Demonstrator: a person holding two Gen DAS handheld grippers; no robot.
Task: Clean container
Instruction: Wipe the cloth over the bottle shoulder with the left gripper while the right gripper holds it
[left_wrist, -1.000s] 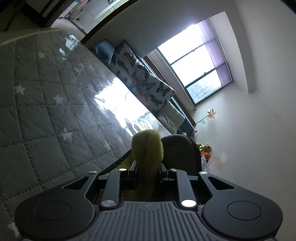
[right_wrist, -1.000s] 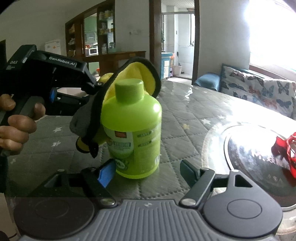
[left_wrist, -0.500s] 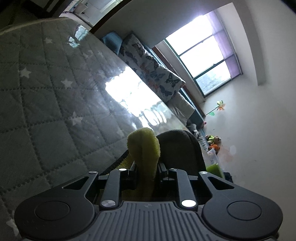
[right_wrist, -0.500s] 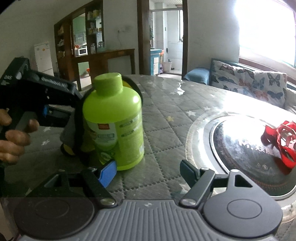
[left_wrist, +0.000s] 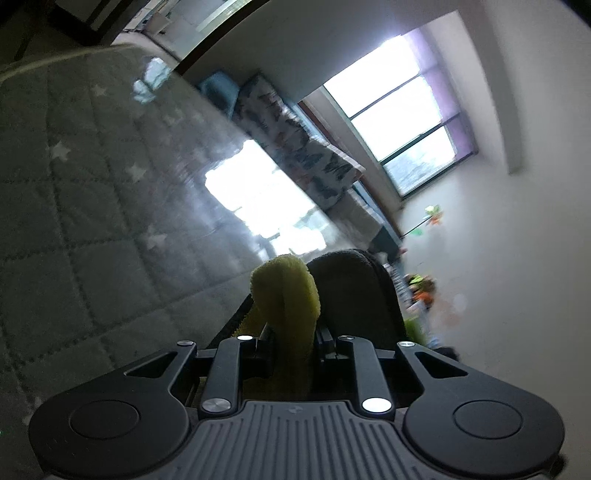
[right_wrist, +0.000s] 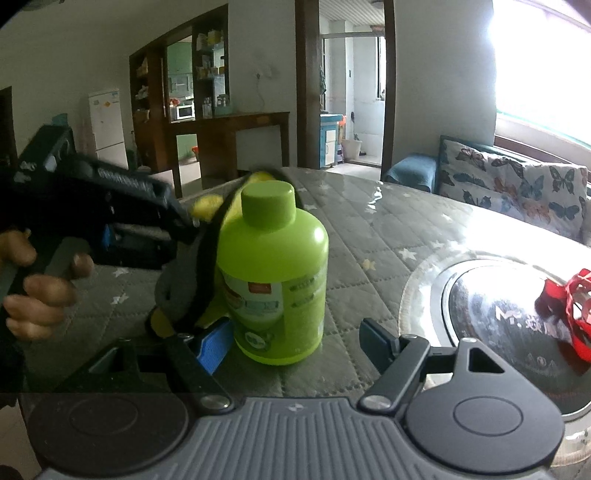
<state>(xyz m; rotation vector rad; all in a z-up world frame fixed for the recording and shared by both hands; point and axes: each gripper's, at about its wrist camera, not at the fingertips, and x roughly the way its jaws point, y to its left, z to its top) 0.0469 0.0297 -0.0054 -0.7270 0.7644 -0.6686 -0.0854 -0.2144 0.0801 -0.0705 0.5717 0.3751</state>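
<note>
A lime-green bottle (right_wrist: 275, 280) with a green cap stands upright on the quilted tablecloth (right_wrist: 369, 236). My right gripper (right_wrist: 295, 338) is open, its fingers on either side of the bottle's base; whether they touch it I cannot tell. My left gripper (left_wrist: 293, 345) is shut on a yellow and grey cloth (left_wrist: 286, 295). In the right wrist view the left gripper (right_wrist: 110, 218), held by a hand (right_wrist: 40, 295), presses that cloth (right_wrist: 195, 280) against the bottle's left side.
A round glass turntable (right_wrist: 480, 295) lies at the right with a red object (right_wrist: 572, 310) on it. A butterfly-print sofa (right_wrist: 517, 188) and a bright window (left_wrist: 399, 122) lie beyond the table. Wooden shelves and a doorway stand behind.
The left gripper and its cloth have shifted up along the bottle's left side, and the left wrist view is blurred from that motion. The bottle stays upright between the open right fingers.
</note>
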